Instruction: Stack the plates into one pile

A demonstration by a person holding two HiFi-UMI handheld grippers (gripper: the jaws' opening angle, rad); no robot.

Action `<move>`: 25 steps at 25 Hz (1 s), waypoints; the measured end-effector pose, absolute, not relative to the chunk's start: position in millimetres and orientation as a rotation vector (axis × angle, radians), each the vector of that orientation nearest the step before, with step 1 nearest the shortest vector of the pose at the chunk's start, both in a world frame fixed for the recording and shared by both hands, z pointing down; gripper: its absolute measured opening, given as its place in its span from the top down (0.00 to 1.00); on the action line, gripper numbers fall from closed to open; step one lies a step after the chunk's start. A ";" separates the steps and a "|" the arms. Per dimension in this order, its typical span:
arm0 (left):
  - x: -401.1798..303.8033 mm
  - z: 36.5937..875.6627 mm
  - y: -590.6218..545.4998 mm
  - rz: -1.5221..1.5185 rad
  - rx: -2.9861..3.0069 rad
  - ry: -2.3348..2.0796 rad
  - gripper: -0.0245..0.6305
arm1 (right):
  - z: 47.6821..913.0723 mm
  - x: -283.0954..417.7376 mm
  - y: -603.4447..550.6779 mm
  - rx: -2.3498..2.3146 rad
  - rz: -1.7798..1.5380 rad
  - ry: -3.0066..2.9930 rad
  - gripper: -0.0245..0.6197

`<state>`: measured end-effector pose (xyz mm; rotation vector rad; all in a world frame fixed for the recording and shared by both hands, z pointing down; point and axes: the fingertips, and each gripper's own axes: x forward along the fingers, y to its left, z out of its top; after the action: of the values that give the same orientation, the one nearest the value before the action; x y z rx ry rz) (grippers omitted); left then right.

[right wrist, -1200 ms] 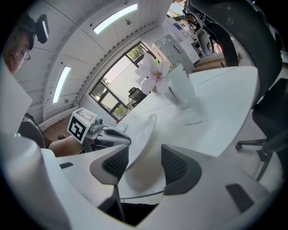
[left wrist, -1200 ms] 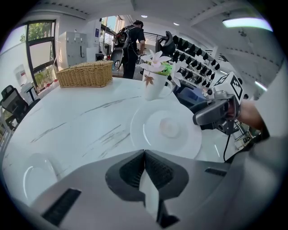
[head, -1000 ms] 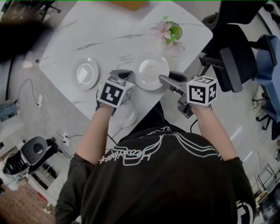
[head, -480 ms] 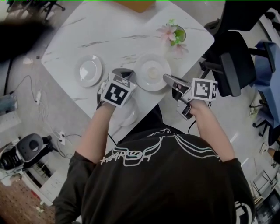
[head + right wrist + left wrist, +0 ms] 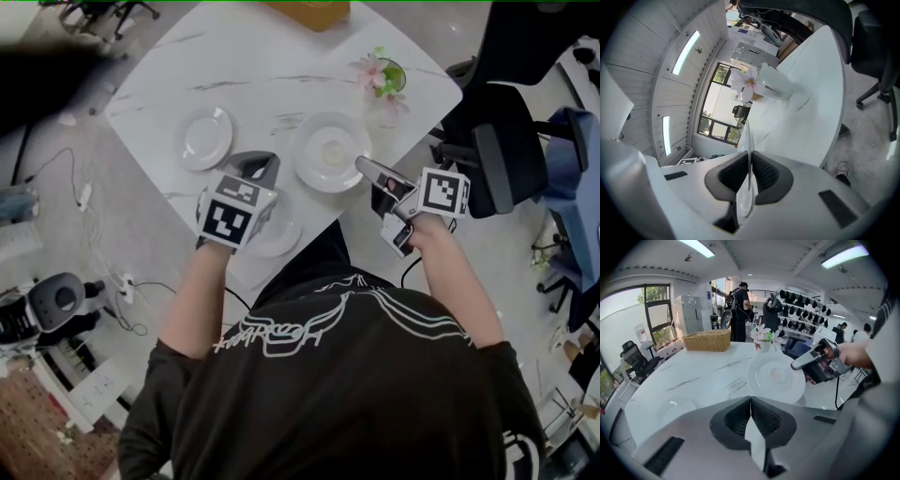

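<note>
Close to the near edge of the desk [image 5: 253, 66] lies the big plate [image 5: 328, 150], and the right gripper [image 5: 364, 167] has just been closing its jaws, which now pinch that plate's rim on the side nearest the person. Beside it, the left gripper [image 5: 255, 167] has its jaws tight on the rim of the near plate [image 5: 279, 236], and I cannot tell if that plate touches the desk. 1 small plate [image 5: 206, 138] sits alone by the left corner, apart from the other 2.

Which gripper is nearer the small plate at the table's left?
Left gripper: just right of the small plate. Right gripper: across the large plate, jaws having just been closing on its rim.
</note>
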<state>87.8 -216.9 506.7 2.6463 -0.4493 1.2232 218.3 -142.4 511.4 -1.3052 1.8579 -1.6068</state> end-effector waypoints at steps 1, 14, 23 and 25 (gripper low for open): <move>80.5 500.4 -213.7 1.183 2.645 -0.474 0.93 | 506.8 215.8 -140.6 -1.301 -1.602 1.869 0.89; -22.5 455.3 -168.2 0.745 2.524 -0.827 0.93 | 475.5 163.0 -109.9 -1.198 -1.598 2.010 0.89; -75.8 461.1 -117.5 0.710 2.420 -0.966 0.93 | 483.5 111.3 -97.6 -1.083 -1.693 2.091 0.89; -86.4 460.5 -112.3 0.712 2.396 -0.994 0.93 | 487.8 100.2 -97.7 -1.056 -1.729 2.096 0.89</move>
<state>-86.4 -112.3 460.5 2.3956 -0.9936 0.7120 100.2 -97.7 487.8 -1.0558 2.0961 -1.7291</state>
